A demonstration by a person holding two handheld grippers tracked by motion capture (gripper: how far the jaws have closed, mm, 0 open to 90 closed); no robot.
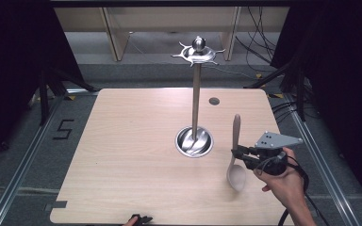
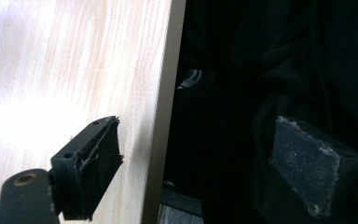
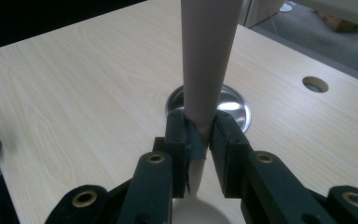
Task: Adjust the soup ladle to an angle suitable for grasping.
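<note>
The pale wooden surface point(image 1: 122, 155) carries a tall metal rack point(image 1: 196, 101), its round base just left of the spoon. The right gripper point(image 1: 239, 153) has its jaws clamped on the wooden spoon point(image 1: 235, 155), handle pointing away, bowl nearest the person. At the near edge, the left gripper point(image 2: 186, 163) has its jaws apart.

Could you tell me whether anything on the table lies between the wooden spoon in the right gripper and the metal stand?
Nothing visible does. The right gripper holds the wooden spoon beside the metal stand, and the table between them is bare.
</note>
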